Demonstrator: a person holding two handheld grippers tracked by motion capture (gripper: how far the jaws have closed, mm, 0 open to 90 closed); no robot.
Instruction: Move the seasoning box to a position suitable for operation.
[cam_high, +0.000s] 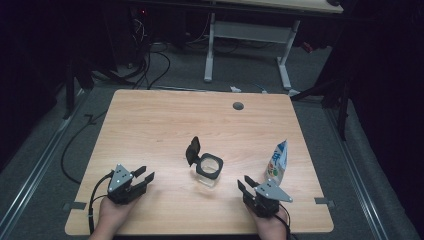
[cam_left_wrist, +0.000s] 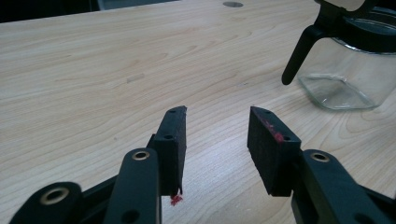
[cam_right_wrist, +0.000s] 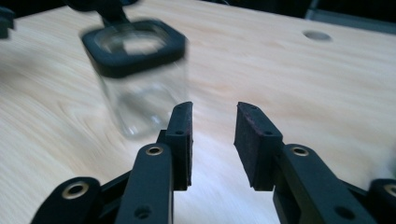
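While both grippers are hovering low over the near edge of the tabletop (cam_high: 150, 125), nothing is being carried: the left gripper (cam_high: 142, 179) is standing about half open and empty, and the right gripper (cam_high: 245, 184) is also gaping with bare wood between its fingers (cam_right_wrist: 182, 140). The glass jar (cam_high: 209, 170) is standing upright near the middle, its long axis vertical and its mouth facing up, with the hinged black lid (cam_high: 192, 150) tipped back toward the left. A snack pouch (cam_high: 277, 162) is standing just beyond the right gripper. Judging by this, the work is sitting between steps; next comes reaching for the pouch or steadying the jar.
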